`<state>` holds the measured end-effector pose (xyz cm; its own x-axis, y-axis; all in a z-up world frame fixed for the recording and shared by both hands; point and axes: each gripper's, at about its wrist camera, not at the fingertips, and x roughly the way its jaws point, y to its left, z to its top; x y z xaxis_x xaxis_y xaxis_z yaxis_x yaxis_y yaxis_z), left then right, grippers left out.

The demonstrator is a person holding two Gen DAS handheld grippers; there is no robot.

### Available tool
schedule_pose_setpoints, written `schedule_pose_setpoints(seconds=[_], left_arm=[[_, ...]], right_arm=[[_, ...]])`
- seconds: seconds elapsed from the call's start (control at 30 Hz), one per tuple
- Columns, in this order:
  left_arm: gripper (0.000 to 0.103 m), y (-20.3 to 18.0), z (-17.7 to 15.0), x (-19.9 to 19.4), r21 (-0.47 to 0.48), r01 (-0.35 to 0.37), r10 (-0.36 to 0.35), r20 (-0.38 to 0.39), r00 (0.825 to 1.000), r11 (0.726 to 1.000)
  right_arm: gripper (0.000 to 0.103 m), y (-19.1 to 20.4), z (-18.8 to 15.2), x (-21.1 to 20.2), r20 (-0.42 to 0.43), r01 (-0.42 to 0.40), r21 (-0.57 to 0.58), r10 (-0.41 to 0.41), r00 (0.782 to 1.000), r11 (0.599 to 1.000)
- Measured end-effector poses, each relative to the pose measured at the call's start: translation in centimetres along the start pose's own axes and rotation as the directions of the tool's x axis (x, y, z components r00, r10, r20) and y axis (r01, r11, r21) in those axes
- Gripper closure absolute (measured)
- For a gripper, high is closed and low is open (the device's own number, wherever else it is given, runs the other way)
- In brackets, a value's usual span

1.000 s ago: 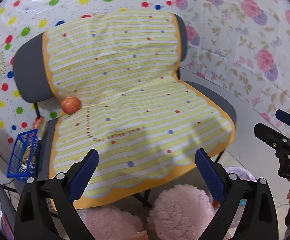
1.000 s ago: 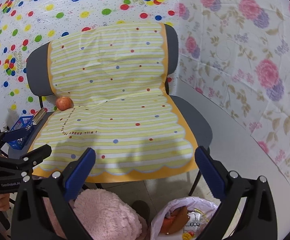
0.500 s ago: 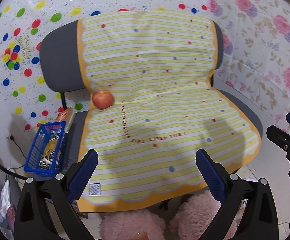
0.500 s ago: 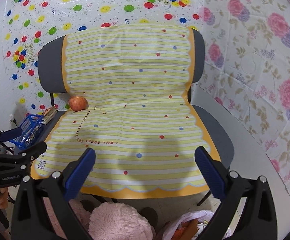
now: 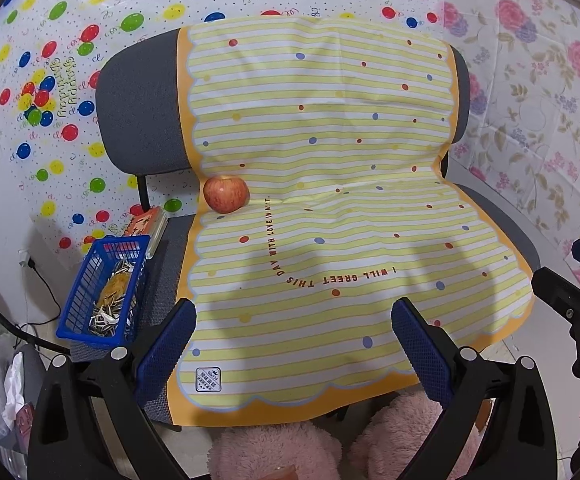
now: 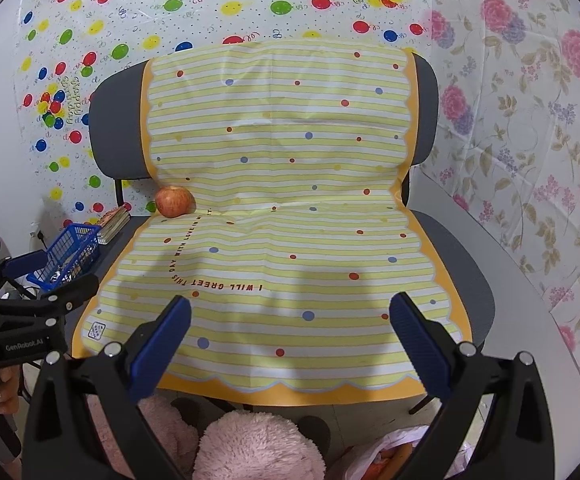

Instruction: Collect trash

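Note:
A grey chair (image 5: 138,104) (image 6: 450,264) is draped with a yellow striped cloth (image 5: 322,184) (image 6: 282,200). A red apple (image 5: 226,193) (image 6: 174,201) rests in the seat crease at the left. A blue basket (image 5: 104,284) (image 6: 68,254) with seed shells and scraps stands on the seat's left edge. My left gripper (image 5: 294,344) is open and empty, above the seat's front edge. My right gripper (image 6: 290,336) is open and empty, also over the front edge. A white trash bag (image 6: 390,456) lies on the floor below the right gripper.
A small book or packet (image 5: 146,222) lies behind the basket. Pink fluffy slippers (image 5: 274,456) (image 6: 258,444) are on the floor under the seat front. Balloon-print and floral sheets cover the wall behind. A cable (image 5: 46,300) runs at the left.
Both grippers have risen and swung left, so the chair sits more central and the basket shows fully. Both stay open. The apple and basket have not moved.

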<state>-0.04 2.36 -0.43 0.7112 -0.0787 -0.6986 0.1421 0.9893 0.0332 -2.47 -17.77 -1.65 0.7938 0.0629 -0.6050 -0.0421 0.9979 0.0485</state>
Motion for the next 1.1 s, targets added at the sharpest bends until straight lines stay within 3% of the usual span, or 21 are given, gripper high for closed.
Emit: schedule_pose_setpoints(seconds=[1.1], left_arm=[[0.006, -0.7, -0.2, 0.2, 0.008, 0.008, -0.008, -0.013, 1.0, 1.0]], right_arm=[[0.006, -1.1, -0.4, -0.7, 0.011, 0.016, 0.006, -0.016, 1.0, 1.0]])
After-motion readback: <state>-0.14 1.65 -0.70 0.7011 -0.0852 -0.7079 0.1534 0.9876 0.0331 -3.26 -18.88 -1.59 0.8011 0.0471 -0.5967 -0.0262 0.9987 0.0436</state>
